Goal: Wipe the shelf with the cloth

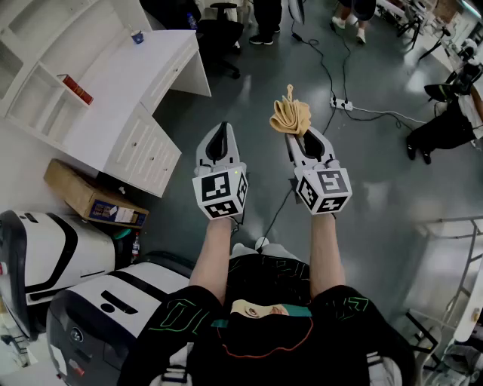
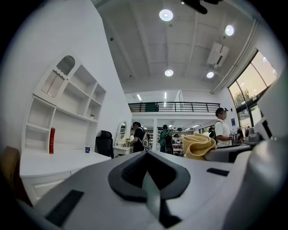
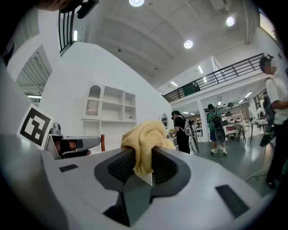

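Note:
A crumpled yellow cloth [image 1: 290,115] is clamped in my right gripper [image 1: 296,136], held out in mid-air above the grey floor. In the right gripper view the cloth [image 3: 144,137] bulges out from between the shut jaws of the right gripper [image 3: 143,165]. My left gripper [image 1: 219,131] hovers beside it, to its left, jaws together with nothing in them, and the left gripper view shows the left gripper [image 2: 146,167] the same way. The white shelf unit [image 1: 36,53] with its desk top [image 1: 124,83] stands far off at the upper left, well away from both grippers.
A red book [image 1: 75,89] and a blue cup [image 1: 137,36] rest on the shelf unit. A cardboard box [image 1: 90,197] and white machines [image 1: 45,249] sit at the left. A black chair [image 1: 219,30], a power strip [image 1: 341,104] with cables, and standing people [image 1: 266,19] lie ahead.

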Motion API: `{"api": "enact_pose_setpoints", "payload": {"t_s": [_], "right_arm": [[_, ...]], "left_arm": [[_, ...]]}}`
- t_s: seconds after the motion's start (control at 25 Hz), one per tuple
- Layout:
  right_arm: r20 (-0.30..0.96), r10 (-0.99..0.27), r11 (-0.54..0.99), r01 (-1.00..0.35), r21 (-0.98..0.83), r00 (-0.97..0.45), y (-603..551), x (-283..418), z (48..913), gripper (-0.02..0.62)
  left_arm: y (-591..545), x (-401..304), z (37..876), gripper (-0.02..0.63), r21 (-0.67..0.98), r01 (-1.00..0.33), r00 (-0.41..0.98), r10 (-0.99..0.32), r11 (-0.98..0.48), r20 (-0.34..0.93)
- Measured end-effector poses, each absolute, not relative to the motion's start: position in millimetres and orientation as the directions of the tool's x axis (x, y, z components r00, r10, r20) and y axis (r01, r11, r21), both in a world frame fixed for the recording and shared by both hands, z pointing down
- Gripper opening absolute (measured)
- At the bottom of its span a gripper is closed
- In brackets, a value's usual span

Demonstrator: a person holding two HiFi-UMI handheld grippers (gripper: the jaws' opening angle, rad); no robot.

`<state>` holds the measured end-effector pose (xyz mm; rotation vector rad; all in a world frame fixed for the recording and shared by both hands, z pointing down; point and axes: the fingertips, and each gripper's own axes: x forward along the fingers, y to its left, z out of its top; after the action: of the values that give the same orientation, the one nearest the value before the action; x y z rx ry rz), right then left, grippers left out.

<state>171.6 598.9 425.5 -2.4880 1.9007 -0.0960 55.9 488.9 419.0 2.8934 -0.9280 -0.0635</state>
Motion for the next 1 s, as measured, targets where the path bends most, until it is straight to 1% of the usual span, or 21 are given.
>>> {"api": "enact_pose_setpoints", "payload": {"t_s": [0.12,0.2,0.28,0.44,0.68,1.0], "right_arm": [[0.049,-0.969,-0.243,-0.969,-0.043,0.241,598,168,426,0.107],[0.051,-0.97,-0.239,-0.968,-0.079,0.236,598,170,428,0.107],[0.052,-0.969,-0.246,-0.961,-0.128,0.241,599,176,430,0.109],[0.078,-0.964,-0.264,-0.955,-0.134,0.256,600,186,442,0.109],[0.059,-0.965,-0.263,-0.953,-0.149,0.257,596,205,434,0.109],[0.034,-0.976,-0.218,-0.965,-0.144,0.215,575,208,423,0.109]], "left_arm": [[489,56,421,0.0,0.114,-0.579,0.812,-0.584,-0.807,-0.004],[489,58,424,-0.001,0.12,-0.581,0.811,-0.585,-0.805,0.002],[489,62,430,-0.001,0.127,-0.579,0.813,-0.583,-0.805,0.014],[487,66,439,0.0,0.138,-0.587,0.808,-0.589,-0.798,0.034],[486,76,426,0.0,0.136,-0.591,0.803,-0.596,-0.795,0.005],[465,68,417,0.0,0.147,-0.626,0.773,-0.635,-0.766,-0.013]]}}
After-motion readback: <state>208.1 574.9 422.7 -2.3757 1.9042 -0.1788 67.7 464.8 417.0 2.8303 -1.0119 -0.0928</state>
